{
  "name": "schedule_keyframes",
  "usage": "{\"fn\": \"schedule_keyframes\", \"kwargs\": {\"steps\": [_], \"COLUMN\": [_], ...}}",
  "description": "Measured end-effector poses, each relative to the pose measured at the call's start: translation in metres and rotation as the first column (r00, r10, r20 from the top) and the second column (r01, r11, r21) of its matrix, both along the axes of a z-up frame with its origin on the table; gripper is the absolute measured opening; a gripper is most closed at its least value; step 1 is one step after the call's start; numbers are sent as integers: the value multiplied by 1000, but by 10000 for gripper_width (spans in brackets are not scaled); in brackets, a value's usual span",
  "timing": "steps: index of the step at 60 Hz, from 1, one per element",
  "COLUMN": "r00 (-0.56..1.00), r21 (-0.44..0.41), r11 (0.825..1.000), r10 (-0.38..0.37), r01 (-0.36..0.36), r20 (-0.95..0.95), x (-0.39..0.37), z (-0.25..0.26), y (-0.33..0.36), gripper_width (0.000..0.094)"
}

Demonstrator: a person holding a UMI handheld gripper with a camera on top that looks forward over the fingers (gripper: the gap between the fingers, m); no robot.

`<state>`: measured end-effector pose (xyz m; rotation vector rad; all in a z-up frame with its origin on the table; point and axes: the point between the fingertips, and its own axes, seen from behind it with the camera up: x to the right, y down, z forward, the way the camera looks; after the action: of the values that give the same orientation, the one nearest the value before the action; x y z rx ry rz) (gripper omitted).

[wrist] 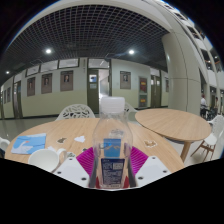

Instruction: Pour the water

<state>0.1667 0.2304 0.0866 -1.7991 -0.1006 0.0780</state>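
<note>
A clear plastic water bottle [112, 155] with a blue and white label stands upright between my fingers. The magenta pads [86, 158] press against both of its sides. My gripper [112, 168] is shut on the bottle and holds it over a wooden table [70, 133]. The bottle's top reaches up in front of a white chair. No cup or glass can be made out with certainty.
A blue booklet [28, 142] lies on the table to the left. A white rounded object [45, 158] sits near the left finger. White chairs [112, 104] stand beyond the table. A second round wooden table [175, 124] stands to the right.
</note>
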Motion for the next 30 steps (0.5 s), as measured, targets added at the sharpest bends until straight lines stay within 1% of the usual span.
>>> {"fn": "schedule_keyframes", "kwargs": {"steps": [2,3,4,5,7,10,15,16,18,24,30], "r00": [1000,1000,1000,1000,1000,1000,1000,999,998,997,994], "r21": [-15,-29,-48,-63,-92,-88,-76,-77,-67,-59,-60], "r11": [1000,1000,999,998,996,996,997,997,998,997,993], "r10": [0,-3,-5,-13,-11,0,11,18,22,49,100], "r01": [0,3,5,13,10,0,-9,-15,-18,-45,-97], "r20": [-3,-2,-2,-1,-3,-6,24,33,51,67,39], "x": [0,1,18,-3,-4,-5,-5,9,-9,-18,-37], "z": [-3,-6,-1,-10,-14,-8,4,11,12,27,34], "y": [3,5,-3,1,-3,-14,-41,-50,-68,-122,-176], "gripper_width": [510,590,659,729,868,845,848,847,849,846,845]}}
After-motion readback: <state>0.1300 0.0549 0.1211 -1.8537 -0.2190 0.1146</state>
